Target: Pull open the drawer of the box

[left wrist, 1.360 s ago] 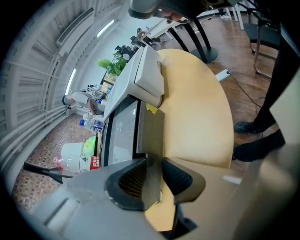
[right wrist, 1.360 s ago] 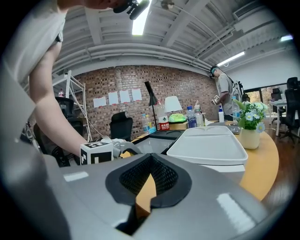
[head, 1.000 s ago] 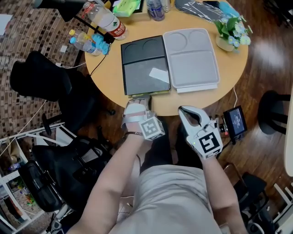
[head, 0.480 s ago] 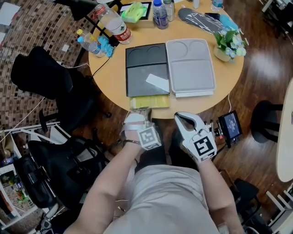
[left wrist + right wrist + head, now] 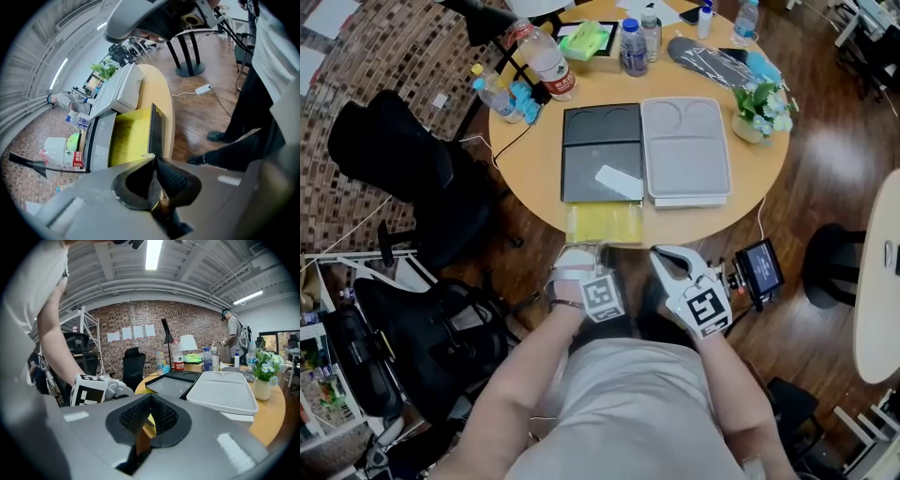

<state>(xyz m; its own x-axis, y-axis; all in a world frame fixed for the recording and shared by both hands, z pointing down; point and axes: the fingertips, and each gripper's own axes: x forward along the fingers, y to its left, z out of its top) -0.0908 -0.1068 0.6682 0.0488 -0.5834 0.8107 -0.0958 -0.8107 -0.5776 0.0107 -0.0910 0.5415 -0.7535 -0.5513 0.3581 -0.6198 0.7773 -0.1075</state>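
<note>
A black box point(image 5: 600, 150) lies on the round surface point(image 5: 525, 178). Its yellow drawer point(image 5: 604, 222) sticks out on the near side. A grey tray point(image 5: 686, 150) lies just right of the box, touching it. Bottles point(image 5: 546, 61) stand far left.

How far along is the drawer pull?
Done: the yellow drawer stands well out of the black box, past the table edge. In hand: the left gripper, jaws closing, has the drawer's front between them. The right gripper is shut and empty. Left: maybe a little more pull, then release.
</note>
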